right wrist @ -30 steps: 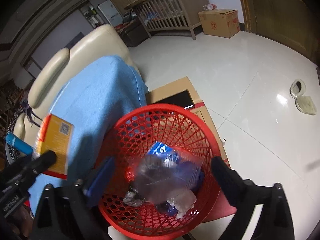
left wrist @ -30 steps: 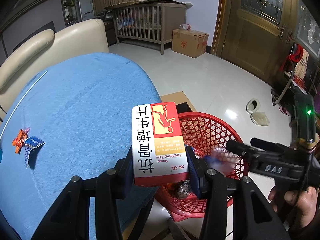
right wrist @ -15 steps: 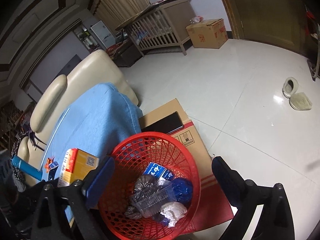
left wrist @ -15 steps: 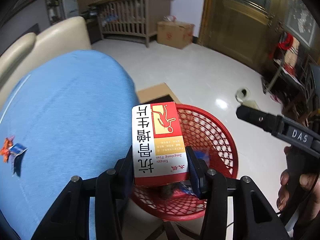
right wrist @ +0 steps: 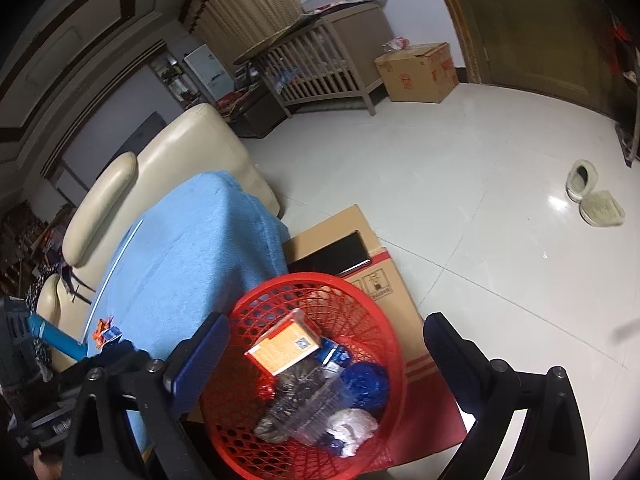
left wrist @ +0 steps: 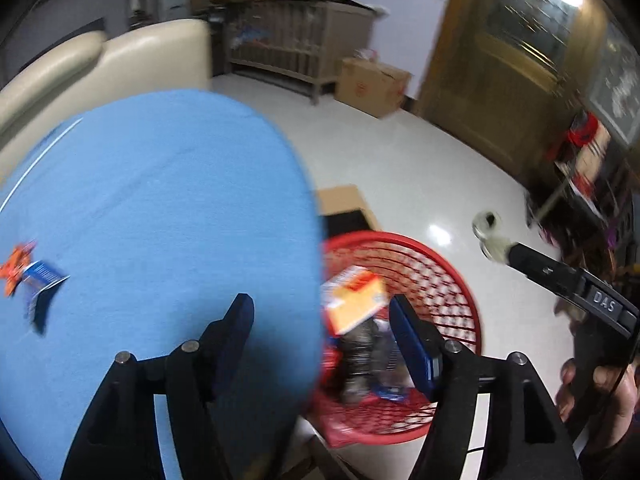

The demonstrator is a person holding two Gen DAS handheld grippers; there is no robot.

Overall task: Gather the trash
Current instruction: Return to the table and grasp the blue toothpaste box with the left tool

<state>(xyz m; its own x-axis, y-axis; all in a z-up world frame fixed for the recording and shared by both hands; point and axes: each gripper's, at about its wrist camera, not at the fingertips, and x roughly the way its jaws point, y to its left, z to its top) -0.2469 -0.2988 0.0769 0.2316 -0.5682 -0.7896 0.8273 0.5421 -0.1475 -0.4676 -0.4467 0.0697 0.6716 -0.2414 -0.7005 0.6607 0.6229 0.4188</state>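
A red mesh basket (right wrist: 372, 308) stands on the floor beside the blue-covered table (right wrist: 192, 252). It also shows in the left wrist view (left wrist: 452, 280). An orange and white medicine box (right wrist: 286, 346) lies in it on top of plastic trash; in the left wrist view the box (left wrist: 354, 304) is blurred. My left gripper (left wrist: 322, 322) is open and empty over the table edge and basket. My right gripper (right wrist: 326, 354) is open and empty above the basket. An orange and blue wrapper (left wrist: 30, 274) lies on the table at left, also in the right wrist view (right wrist: 105, 330).
A flattened cardboard box (right wrist: 360, 256) lies under the basket. A cream sofa (right wrist: 168, 152) stands behind the table. A wooden crib (right wrist: 324, 64) and a cardboard carton (right wrist: 420, 72) stand at the far wall. Slippers (right wrist: 592, 196) lie on the white floor.
My left gripper opened and let go of the medicine box, which dropped into the red basket. The left gripper swung back toward the table. The right gripper rose a little.
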